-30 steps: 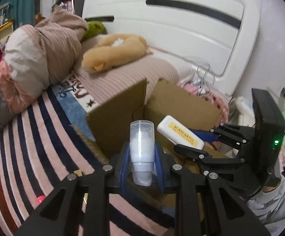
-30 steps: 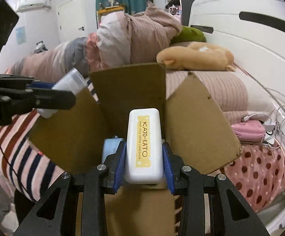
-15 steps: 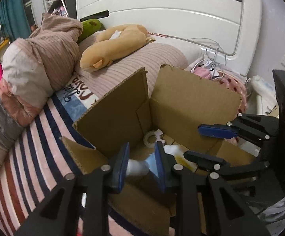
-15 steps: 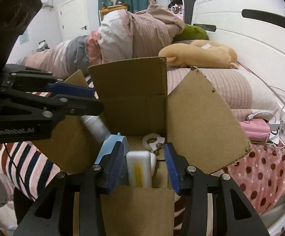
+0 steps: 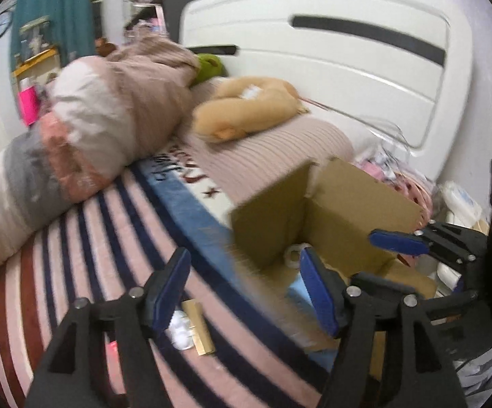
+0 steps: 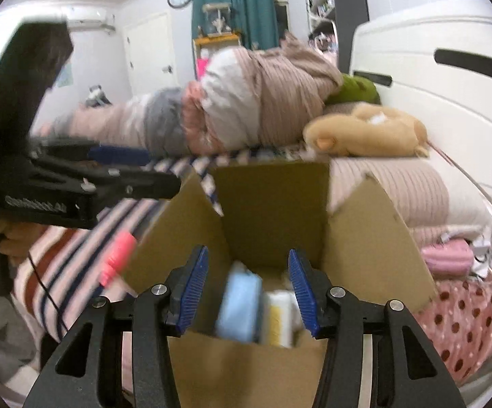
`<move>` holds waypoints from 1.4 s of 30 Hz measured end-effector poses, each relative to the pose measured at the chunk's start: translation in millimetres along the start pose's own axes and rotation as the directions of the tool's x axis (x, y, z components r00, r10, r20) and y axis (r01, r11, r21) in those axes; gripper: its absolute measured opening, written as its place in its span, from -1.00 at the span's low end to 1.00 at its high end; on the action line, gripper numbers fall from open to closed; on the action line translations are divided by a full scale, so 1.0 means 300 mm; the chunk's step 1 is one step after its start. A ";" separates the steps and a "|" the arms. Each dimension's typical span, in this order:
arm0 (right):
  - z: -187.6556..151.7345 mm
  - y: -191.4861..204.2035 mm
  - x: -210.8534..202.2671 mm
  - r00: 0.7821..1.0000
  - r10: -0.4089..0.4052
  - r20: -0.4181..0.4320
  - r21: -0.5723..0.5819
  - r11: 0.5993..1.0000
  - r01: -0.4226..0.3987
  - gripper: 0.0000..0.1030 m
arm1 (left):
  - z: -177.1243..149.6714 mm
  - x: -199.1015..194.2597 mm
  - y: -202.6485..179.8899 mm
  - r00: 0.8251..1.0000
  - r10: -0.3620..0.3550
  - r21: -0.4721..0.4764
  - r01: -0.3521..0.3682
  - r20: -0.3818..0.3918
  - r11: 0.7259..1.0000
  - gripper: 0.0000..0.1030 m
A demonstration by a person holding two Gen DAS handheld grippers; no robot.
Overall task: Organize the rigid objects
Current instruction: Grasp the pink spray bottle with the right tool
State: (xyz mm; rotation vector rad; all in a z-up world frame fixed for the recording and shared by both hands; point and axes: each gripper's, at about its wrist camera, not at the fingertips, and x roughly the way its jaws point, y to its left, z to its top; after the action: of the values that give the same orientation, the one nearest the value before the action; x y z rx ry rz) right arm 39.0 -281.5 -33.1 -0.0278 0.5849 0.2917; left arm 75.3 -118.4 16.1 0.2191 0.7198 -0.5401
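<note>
Left wrist view: the left gripper (image 5: 242, 292) fills the lower middle of the frame, released and holding nothing. The cardboard box (image 5: 358, 214) sits at centre right on the striped bed (image 5: 86, 238), with a tape roll (image 5: 295, 253) just visible inside. The next pick is probably among the small items at the lower left of the gripper: a white piece (image 5: 181, 335) touching a gold box (image 5: 198, 326). To do it well, come down square over one item alone and shut the jaws only once it sits between them. The right gripper (image 5: 382, 255) crowds the box mouth at the right.

Right wrist view: the right gripper (image 6: 246, 289) is released above the box (image 6: 365, 238); a blue case (image 6: 239, 306) and the white-and-yellow case (image 6: 280, 316) lie inside, lower middle. A pink item (image 6: 117, 255) lies at the left on the bed, just beside the box's raised flap, which stands in the way of a low sweep. The left gripper (image 6: 137, 166) crosses the middle left.
</note>
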 end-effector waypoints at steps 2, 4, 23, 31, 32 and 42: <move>0.029 0.047 -0.015 0.998 0.050 0.028 0.000 0.999 -0.050 -0.12 | -0.030 -0.043 0.075 0.999 0.035 -0.040 -0.035 0.015 0.999 0.23; 0.057 0.117 -0.020 0.991 0.124 0.047 -0.016 0.992 -0.123 -0.12 | -0.078 -0.088 0.161 0.997 0.080 -0.091 -0.078 0.023 0.993 0.23; -0.082 0.662 0.553 0.889 0.268 -0.371 -0.087 0.943 -0.321 -0.12 | -0.602 -0.062 0.672 0.984 0.141 -0.364 -0.171 -0.110 0.915 0.41; -0.163 0.639 0.796 0.835 0.268 -0.480 0.082 0.962 -0.262 -0.12 | -0.688 -0.006 0.752 0.987 0.102 -0.424 -0.147 -0.127 0.893 0.41; -0.162 0.634 0.809 0.835 0.274 -0.478 0.096 0.961 -0.260 -0.12 | -0.693 0.002 0.761 0.987 0.097 -0.430 -0.144 -0.128 0.891 0.41; -0.139 0.650 0.822 0.844 0.273 -0.461 0.069 0.960 -0.272 -0.41 | -0.702 0.042 0.810 0.997 -0.026 -0.511 -0.015 -0.073 0.860 0.40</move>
State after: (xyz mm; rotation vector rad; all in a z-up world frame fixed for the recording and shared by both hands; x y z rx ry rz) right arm 157.7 -34.0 -191.9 -0.0139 1.0762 0.5720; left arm 95.0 159.2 -145.7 -0.2631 0.9150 -0.3287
